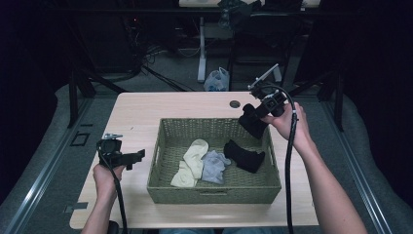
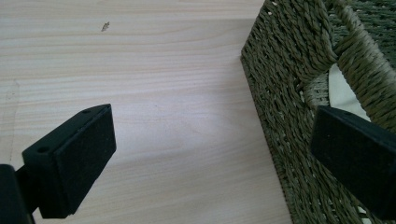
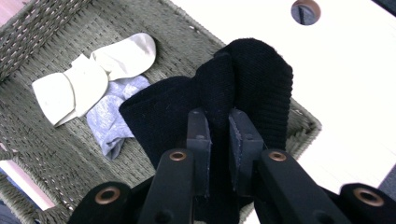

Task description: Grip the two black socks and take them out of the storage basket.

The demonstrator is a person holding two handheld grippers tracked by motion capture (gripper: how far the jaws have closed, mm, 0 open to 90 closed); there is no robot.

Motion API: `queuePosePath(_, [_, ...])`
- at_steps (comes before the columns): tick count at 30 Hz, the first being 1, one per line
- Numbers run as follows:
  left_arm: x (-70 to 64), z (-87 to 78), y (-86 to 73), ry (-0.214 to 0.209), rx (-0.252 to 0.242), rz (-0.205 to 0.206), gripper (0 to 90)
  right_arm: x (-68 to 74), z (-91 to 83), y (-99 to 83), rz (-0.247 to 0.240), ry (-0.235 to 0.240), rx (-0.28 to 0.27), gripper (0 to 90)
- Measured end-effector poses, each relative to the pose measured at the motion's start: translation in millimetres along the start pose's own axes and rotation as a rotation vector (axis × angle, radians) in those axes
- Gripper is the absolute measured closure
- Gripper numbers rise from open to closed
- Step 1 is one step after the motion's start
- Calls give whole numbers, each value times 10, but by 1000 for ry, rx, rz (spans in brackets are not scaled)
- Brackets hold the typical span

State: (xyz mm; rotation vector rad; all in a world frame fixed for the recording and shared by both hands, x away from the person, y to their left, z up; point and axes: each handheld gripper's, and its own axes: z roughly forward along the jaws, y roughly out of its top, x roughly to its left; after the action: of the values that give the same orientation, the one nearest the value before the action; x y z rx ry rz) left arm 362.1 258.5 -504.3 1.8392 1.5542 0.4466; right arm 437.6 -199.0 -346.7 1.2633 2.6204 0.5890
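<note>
We hold a black sock pinched in our right gripper; its jaws are closed on a fold of the knit, and the cloth bunches up past the fingertips and hangs to either side of them. In the high view that gripper sits over the far right corner of the woven basket, the sock dangling just beyond the rim. Below and ahead of the fingers, on the basket floor, lie a second black sock, a grey sock and a cream sock, the grey one touching the cream one.

We judge the step in hand to be either lifting this sock out or dropping it in; we cannot tell which from the pose alone. Either way, to do it well we keep the pinch firm, since the fold between the pads is narrow and could slip. We carry the sock high enough that its hanging end clears the rim, which lies just under the fingers.

Our left gripper rests on the table with its jaws wide apart and nothing between them, the basket's near wall just beside one pad. It could steady that wall if the basket drags.
</note>
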Motion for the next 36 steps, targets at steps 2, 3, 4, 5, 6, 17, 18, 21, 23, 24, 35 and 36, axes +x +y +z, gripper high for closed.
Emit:
queuePosePath(2, [0, 1, 0, 2, 1, 0, 9, -25, -34, -26, 12, -6, -12, 809])
queuePosePath(3, [-1, 0, 0, 2, 1, 1, 8, -41, -53, -39, 14, -8, -13, 809])
queuePosePath(4, [-1, 0, 0, 2, 1, 1, 8, -59, -71, -57, 16, -8, -16, 809])
queuePosePath(5, [-1, -2, 0, 1, 1, 3, 9, -77, -89, -71, 17, -9, -12, 809])
queuePosePath(6, [-5, -4, 0, 2, 0, 2, 9, -77, -89, -71, 17, -9, -12, 809])
queuePosePath(17, [-18, -12, 5, -7, -9, 18, 9, -309, -298, -347, 79, -55, -44, 809])
queuePosePath(18, [-18, -12, 5, -7, -9, 18, 9, -334, -305, -379, 89, -57, -49, 809])
queuePosePath(21, [-10, -22, 9, -8, 3, 19, 9, -381, -317, -444, 99, -78, -41, 809])
queuePosePath(23, [-13, -9, 4, -4, -7, 18, 9, -429, -325, -512, 115, -80, -45, 809])
queuePosePath(24, [-14, -8, 5, -3, -7, 17, 9, -480, -326, -583, 131, -90, -48, 809])
queuePosePath(35, [-11, -2, 3, 5, -3, 17, 10, -764, -135, -1022, 246, -138, -27, 809])
queuePosePath(36, [-11, -2, 3, 5, -3, 17, 10, -764, -135, -1022, 246, -138, -27, 809])
